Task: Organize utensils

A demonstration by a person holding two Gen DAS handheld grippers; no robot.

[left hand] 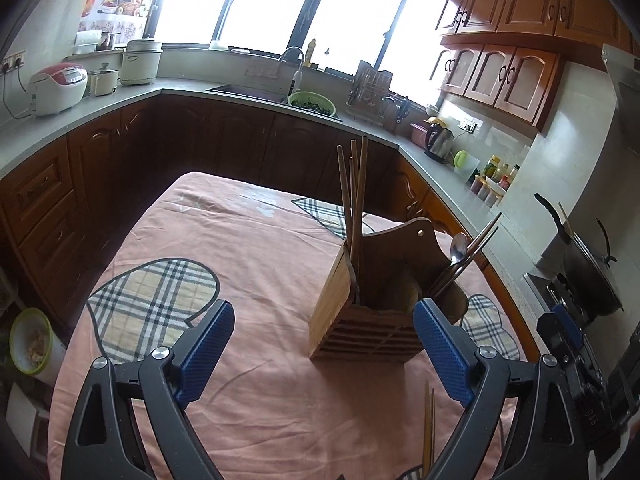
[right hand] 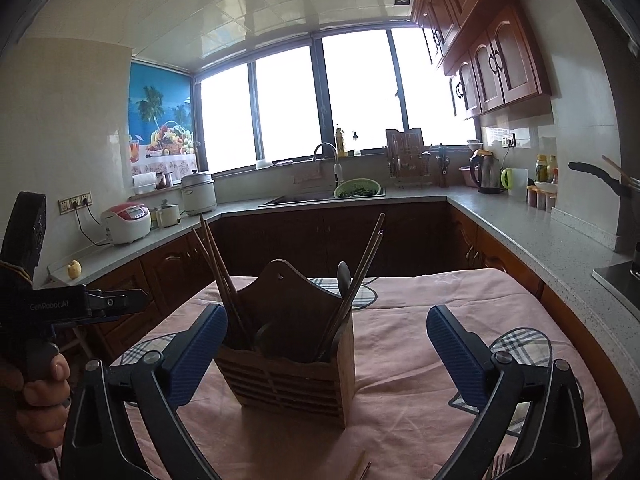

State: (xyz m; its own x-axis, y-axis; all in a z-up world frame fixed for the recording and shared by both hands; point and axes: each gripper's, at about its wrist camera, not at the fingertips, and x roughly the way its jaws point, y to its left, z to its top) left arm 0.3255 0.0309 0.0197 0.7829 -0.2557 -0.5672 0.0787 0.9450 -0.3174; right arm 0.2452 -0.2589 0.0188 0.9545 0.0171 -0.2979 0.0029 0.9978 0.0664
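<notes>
A wooden utensil holder (left hand: 366,320) stands on the pink-clothed table (left hand: 248,248). It holds upright chopsticks (left hand: 354,196) on its left side, and a spoon (left hand: 458,248) with more chopsticks on its right. My left gripper (left hand: 324,344) is open and empty, just in front of the holder. A loose pair of chopsticks (left hand: 428,428) lies on the cloth near its right finger. In the right wrist view the holder (right hand: 288,360) sits between my open, empty right gripper's (right hand: 326,352) fingers, nearer the left one. A fork's tines (right hand: 500,466) show at the bottom edge.
Plaid heart patches (left hand: 152,300) mark the cloth. Kitchen counters (left hand: 100,108) wrap around behind, with a rice cooker (left hand: 58,88), sink with green colander (left hand: 312,102), kettle (left hand: 438,142) and a wok (left hand: 592,276) at right. The left gripper body (right hand: 52,308) shows in the right wrist view.
</notes>
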